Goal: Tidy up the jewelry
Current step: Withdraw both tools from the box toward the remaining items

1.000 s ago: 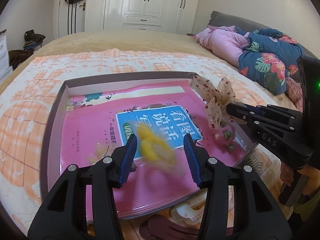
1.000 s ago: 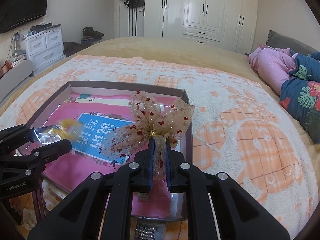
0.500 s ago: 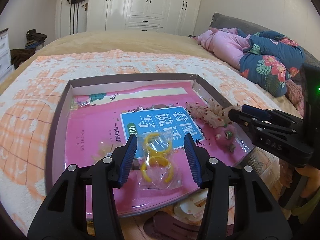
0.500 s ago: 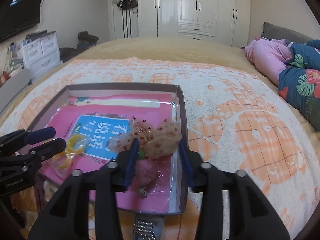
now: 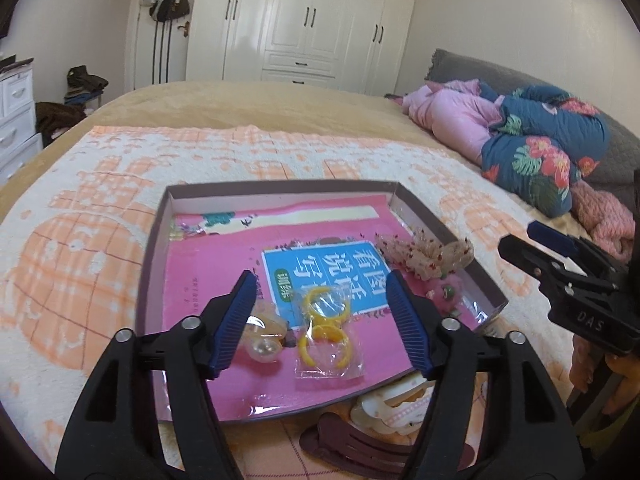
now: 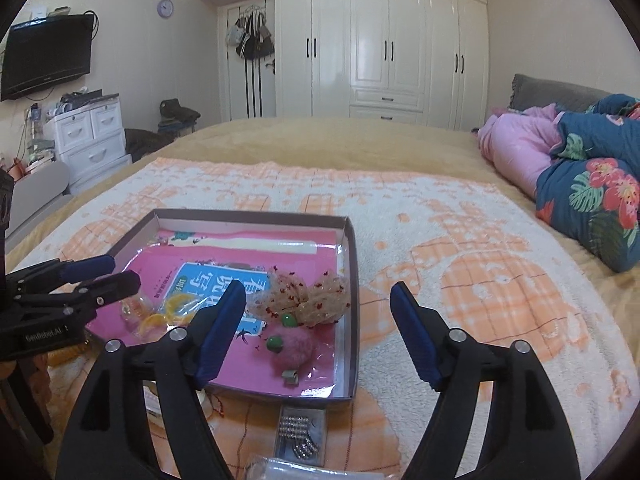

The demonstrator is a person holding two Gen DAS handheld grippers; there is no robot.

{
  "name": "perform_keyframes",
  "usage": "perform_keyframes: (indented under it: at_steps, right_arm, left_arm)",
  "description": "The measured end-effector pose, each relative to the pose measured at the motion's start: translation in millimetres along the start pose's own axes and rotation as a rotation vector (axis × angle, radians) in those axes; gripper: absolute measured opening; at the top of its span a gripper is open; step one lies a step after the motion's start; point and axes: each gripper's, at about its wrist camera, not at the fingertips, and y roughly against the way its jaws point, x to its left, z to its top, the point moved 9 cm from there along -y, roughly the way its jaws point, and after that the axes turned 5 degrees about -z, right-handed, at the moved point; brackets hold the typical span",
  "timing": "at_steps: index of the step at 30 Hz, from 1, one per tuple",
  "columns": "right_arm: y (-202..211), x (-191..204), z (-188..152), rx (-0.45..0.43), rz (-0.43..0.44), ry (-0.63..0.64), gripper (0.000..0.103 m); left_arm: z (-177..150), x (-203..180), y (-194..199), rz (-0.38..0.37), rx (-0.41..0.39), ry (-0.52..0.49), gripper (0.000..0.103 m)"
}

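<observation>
A shallow box tray (image 5: 154, 264) (image 6: 354, 280) lined with a pink book lies on the bed. In it lie a clear bag of yellow rings (image 5: 326, 332) (image 6: 168, 312), a clear pearl piece (image 5: 264, 334), a sheer bow with red dots (image 5: 420, 254) (image 6: 308, 300) and a pink pompom clip (image 6: 292, 346). My left gripper (image 5: 322, 322) is open and empty, just above the yellow rings. My right gripper (image 6: 318, 328) is open and empty, behind the bow and over the tray's right wall.
In front of the tray lie a dark claw clip (image 5: 352, 444), a cream clip (image 5: 394, 408) and a rhinestone clip (image 6: 298, 434). An orange and white blanket (image 6: 460, 272) covers the bed. Folded bedding (image 5: 532, 152) sits at the right. Wardrobes stand behind.
Both grippers opened. The left let the yellow ring bag down into the tray; the right let the bow down by the pompom. Both have since drawn back and up.
</observation>
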Motion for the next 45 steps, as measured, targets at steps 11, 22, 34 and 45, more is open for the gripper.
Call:
perform_keyframes:
  at_steps: [11,22,34,45]
  right_arm:
    - [30.0,-8.0,9.2,-0.058,-0.021,-0.022,0.088]
    - [59.6,-14.4,15.5,-0.11,-0.03,-0.042,0.09]
    - [83.9,-7.6,4.3,-0.125,-0.01,-0.036,0.093]
    - [100.0,5.2,-4.0,-0.123,0.026,-0.013,0.093]
  left_arm:
    - [18.1,0.2,39.8,0.049,-0.112,0.001,0.091]
    - [25.2,-1.9,75.1,0.064,-0.187,-0.001,0.092]
    - [18.1,6.5,106.2,0.095,-0.224,0.016,0.091]
    - [-2.7,16.6,125.9,0.121,-0.215,0.026,0.091]
